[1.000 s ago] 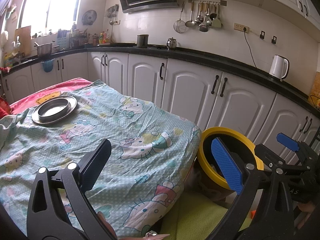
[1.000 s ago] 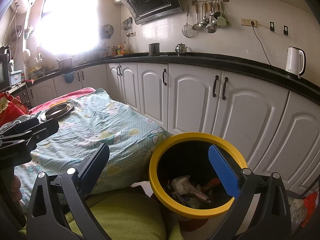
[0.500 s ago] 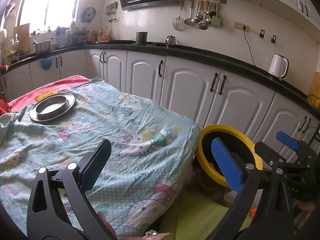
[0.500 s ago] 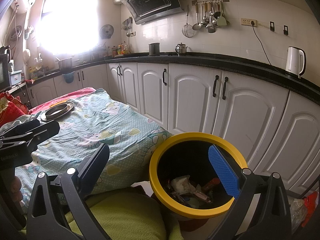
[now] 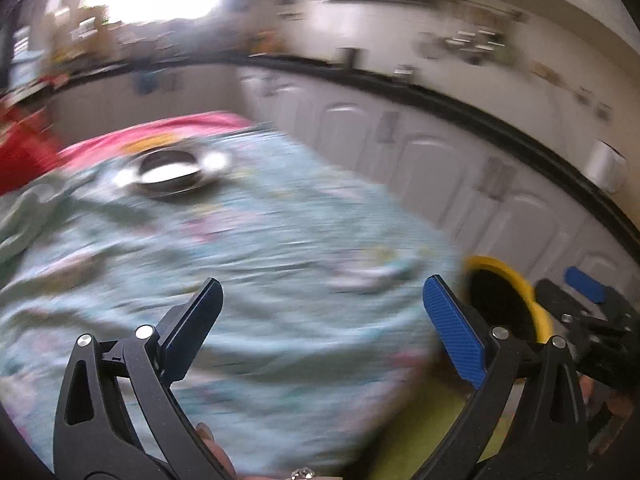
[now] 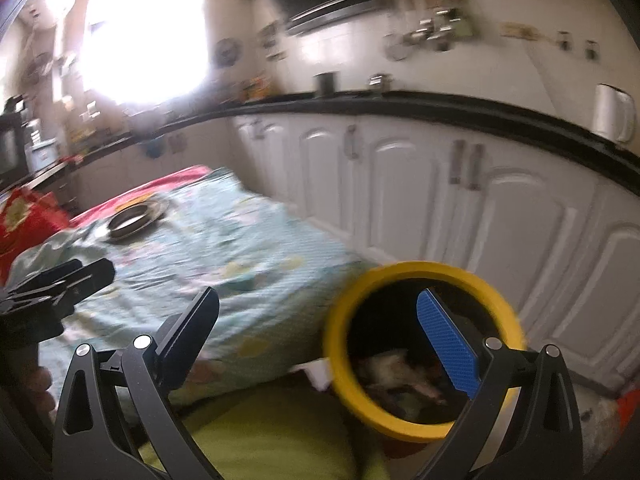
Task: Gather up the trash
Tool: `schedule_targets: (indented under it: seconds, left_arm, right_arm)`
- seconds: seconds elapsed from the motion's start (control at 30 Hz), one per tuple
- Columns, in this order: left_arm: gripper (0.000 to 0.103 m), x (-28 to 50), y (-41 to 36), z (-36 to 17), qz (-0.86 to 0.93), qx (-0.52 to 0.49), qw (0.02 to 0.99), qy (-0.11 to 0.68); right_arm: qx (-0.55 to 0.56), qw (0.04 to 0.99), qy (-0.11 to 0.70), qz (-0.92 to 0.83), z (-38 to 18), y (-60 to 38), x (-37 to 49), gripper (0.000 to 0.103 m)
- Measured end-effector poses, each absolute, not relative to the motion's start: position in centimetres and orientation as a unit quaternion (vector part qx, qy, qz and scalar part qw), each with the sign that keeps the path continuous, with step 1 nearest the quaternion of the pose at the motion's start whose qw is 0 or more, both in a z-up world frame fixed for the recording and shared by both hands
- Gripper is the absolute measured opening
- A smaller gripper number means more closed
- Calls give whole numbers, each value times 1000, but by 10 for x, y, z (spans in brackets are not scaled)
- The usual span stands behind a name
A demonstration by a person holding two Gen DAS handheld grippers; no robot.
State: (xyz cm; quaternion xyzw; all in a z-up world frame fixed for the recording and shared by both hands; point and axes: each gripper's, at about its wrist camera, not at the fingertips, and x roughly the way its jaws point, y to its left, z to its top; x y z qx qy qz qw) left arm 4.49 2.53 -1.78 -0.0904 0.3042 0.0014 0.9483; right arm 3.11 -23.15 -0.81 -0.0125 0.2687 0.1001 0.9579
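Observation:
Both views are blurred by motion. A yellow-rimmed bin [image 6: 424, 350] stands beside the table's near corner, with crumpled trash [image 6: 394, 372] in its bottom. The bin [image 5: 506, 300] also shows at the right of the left wrist view. My right gripper [image 6: 318, 334] hangs open just above and left of the bin's rim, nothing between its fingers. My left gripper [image 5: 320, 320] is open over the table's teal patterned cloth [image 5: 260, 248], holding nothing. Each gripper shows at the edge of the other's view.
A metal plate with a bowl on it [image 5: 172, 170] sits at the far end of the table. White cabinets [image 6: 420, 184] under a black counter run along the right. A kettle [image 6: 612, 114] stands on the counter. Yellow-green fabric [image 6: 260, 432] lies below the grippers.
Both cameras have swung sharply, blurring the views. In the left wrist view the bin has slid toward the right edge. In the right wrist view it has shifted right. Both grippers stay open.

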Motion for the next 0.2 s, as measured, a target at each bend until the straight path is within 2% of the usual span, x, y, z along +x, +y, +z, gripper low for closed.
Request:
schedule_targets:
  seconds: [0.2]
  left_arm:
    - [92,6,196,-40,244,-132,903,328]
  right_arm:
    - [-70,899,322,290,-20,-67,56,97]
